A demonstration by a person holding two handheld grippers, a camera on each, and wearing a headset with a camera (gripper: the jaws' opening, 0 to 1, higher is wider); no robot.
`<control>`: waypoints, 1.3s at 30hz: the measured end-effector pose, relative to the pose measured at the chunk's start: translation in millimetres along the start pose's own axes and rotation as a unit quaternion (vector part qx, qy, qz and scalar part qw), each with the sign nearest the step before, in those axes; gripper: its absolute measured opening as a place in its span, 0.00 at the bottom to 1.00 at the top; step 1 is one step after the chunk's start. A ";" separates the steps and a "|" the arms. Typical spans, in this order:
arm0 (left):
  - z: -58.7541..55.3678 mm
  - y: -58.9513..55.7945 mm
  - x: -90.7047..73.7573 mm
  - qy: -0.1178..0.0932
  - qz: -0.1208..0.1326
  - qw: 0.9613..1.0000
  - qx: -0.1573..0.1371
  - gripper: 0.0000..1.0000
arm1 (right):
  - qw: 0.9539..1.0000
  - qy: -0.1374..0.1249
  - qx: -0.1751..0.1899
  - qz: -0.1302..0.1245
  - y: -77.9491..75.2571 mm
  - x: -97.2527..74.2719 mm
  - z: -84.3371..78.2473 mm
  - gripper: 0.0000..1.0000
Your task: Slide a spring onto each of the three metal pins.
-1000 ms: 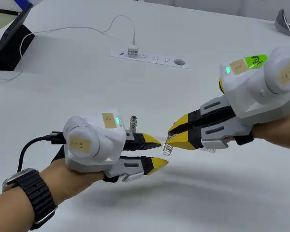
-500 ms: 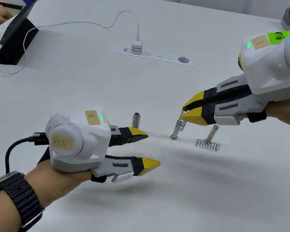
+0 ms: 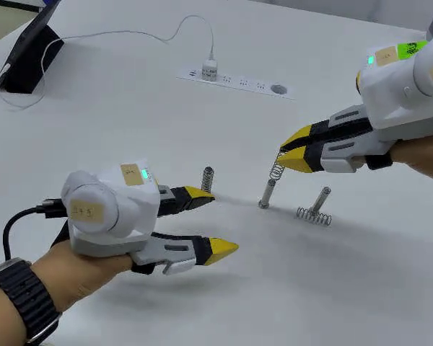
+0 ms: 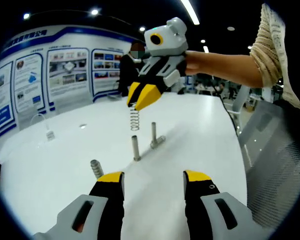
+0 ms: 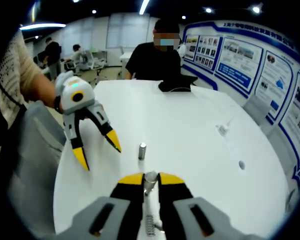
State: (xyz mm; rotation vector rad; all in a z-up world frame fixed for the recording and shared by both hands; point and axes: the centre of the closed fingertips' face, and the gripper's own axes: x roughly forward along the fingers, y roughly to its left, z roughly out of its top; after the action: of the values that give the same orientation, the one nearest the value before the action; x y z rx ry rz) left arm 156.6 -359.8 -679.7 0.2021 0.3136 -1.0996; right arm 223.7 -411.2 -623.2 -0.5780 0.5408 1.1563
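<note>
Since 1 second ago the right gripper (image 3: pixel 281 160) has risen from beside the left gripper (image 3: pixel 224 222) and pulled away to the right, carrying its spring along.

On the white table (image 3: pixel 130 130), the left gripper sits near and left, level with the surface. Its 2 jaws are spread wide with nothing between them. The right gripper reaches in from the far right with its jaws pinched together on the top coils of the held spring (image 3: pixel 277 171). That spring hangs straight down, its lower end just over the tip of the middle pin (image 3: pixel 266 193), which is bare.

Far back lies a power strip (image 3: pixel 234 81) with a white charger (image 3: pixel 211 68) plugged in, and a dark tablet (image 3: pixel 29 50) stands at the far left.

Of the other 2 pins, the left pin (image 3: pixel 207 178) already wears a spring, close to the left gripper's far jaw. The right pin (image 3: pixel 321 199) is bare, with a loose spring (image 3: pixel 312 215) lying on the table at its foot.
</note>
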 end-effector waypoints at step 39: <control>-6.3 2.0 -3.7 0.007 0.005 1.000 -0.012 0.50 | 0.999 0.026 0.031 0.000 3.2 35.3 -39.4 0.12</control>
State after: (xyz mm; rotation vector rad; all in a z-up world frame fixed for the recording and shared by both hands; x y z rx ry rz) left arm 155.9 -353.9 -684.4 0.1907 0.3374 -1.0845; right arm 227.7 -412.7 -676.0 -0.5552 0.6205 1.1235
